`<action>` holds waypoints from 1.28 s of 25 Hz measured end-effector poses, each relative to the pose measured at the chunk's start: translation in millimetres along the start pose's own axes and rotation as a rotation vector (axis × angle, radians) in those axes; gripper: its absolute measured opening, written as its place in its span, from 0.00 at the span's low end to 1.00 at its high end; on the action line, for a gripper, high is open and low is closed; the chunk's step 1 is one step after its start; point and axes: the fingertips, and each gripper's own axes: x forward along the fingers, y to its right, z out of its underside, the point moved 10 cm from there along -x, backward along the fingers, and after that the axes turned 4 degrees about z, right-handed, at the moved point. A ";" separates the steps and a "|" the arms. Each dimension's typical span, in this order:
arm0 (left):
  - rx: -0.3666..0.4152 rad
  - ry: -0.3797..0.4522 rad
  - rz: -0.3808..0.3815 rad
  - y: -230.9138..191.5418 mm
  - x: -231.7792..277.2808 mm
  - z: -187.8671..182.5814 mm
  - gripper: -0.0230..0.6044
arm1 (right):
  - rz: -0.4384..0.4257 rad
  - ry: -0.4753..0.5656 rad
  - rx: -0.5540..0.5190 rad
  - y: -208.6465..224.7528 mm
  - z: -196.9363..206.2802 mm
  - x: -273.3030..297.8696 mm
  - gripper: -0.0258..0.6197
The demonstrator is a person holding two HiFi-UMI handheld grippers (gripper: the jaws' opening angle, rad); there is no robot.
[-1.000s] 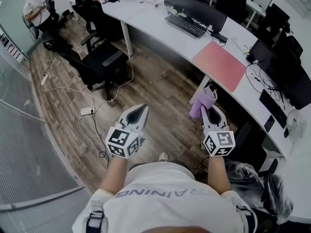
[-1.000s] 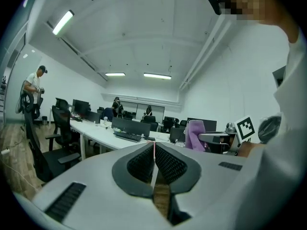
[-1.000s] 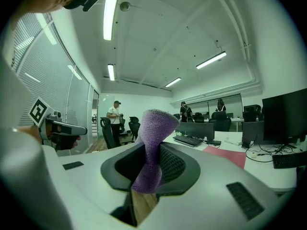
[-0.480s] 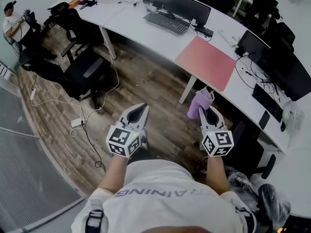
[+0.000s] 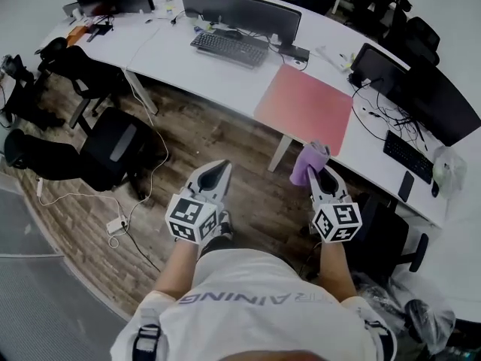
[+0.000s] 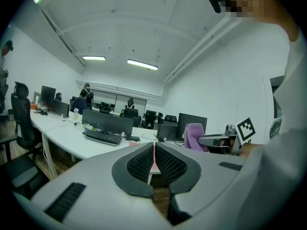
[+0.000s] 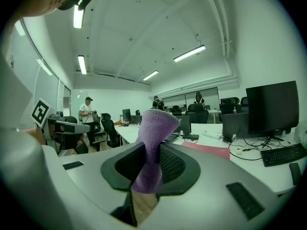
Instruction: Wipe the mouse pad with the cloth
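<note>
The right gripper (image 5: 321,171) pinches the purple cloth (image 5: 309,162); the left gripper (image 5: 216,170) is closed, empty. The mouse pad (image 5: 304,108) lies ahead of both, so carrying the cloth to it seems next.

A flat black keyboard (image 5: 219,48) lies before a wide black monitor (image 5: 240,10) on the curved white tabletop (image 5: 169,55), a black office chair (image 5: 113,145) nearby.

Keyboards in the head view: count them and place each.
2. One keyboard lies left of the pink mouse pad, before the wide monitor; the other lies right of the pad, before a dark monitor. Others may be hidden behind monitors.
</note>
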 end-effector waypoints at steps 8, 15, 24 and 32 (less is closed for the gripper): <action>0.020 -0.015 0.066 -100.8 58.7 -31.1 0.09 | 0.060 -0.002 0.014 -5.0 -20.4 98.1 0.19; 0.026 -0.033 0.109 -175.2 97.8 -47.4 0.09 | 0.111 -0.004 0.035 -9.5 -29.4 169.9 0.19; -0.002 -0.064 0.188 -213.0 162.7 -49.5 0.09 | 0.184 -0.039 0.050 15.4 -32.9 212.2 0.19; 0.010 -0.076 0.201 -205.5 246.1 -63.9 0.09 | 0.170 -0.045 0.060 86.9 -43.0 249.8 0.19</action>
